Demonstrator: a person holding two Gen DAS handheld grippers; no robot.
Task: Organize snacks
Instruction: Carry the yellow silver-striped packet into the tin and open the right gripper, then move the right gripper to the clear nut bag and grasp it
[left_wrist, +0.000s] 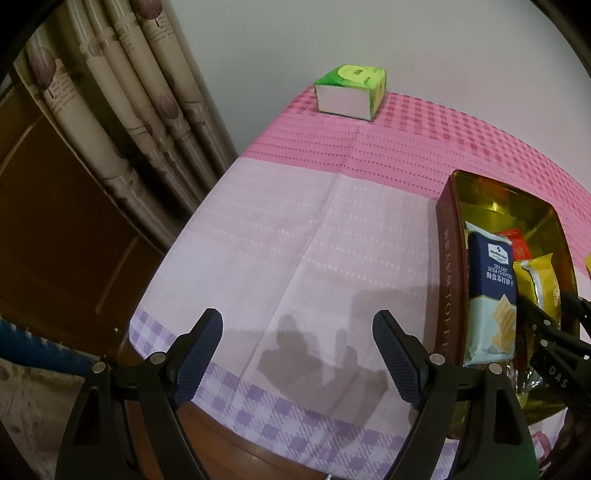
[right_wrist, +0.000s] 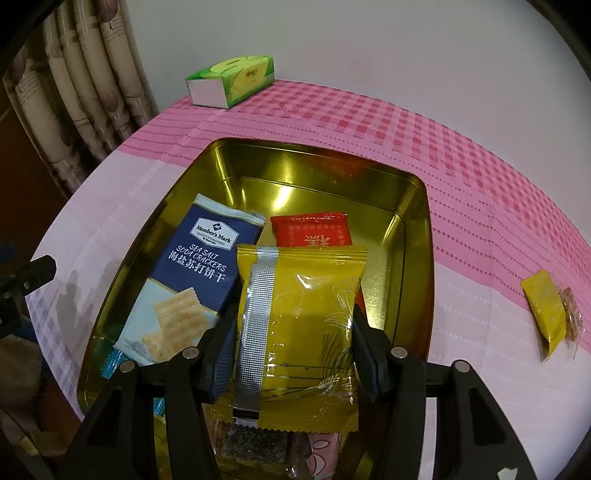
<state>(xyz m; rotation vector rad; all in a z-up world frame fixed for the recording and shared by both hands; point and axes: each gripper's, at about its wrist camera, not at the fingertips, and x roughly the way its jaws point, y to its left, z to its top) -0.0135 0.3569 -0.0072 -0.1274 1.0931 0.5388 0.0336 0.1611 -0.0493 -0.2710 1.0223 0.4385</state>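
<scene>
A gold-lined tin (right_wrist: 417, 229) stands on the table and holds a blue cracker pack (right_wrist: 199, 266), a red packet (right_wrist: 314, 227) and several more snacks at its near end. My right gripper (right_wrist: 295, 350) is shut on a yellow snack packet (right_wrist: 310, 317) and holds it over the tin. One more yellow packet (right_wrist: 546, 314) lies on the cloth to the right of the tin. My left gripper (left_wrist: 295, 354) is open and empty above the cloth, left of the tin (left_wrist: 448, 266). The right gripper's black fingers (left_wrist: 543, 325) show at the tin in the left wrist view.
A green tissue box (right_wrist: 232, 79) sits at the table's far edge, also in the left wrist view (left_wrist: 351, 92). A pink and lilac checked cloth (left_wrist: 295, 229) covers the table. Curtains (left_wrist: 122, 110) and a wooden cabinet stand to the left, beyond the table edge.
</scene>
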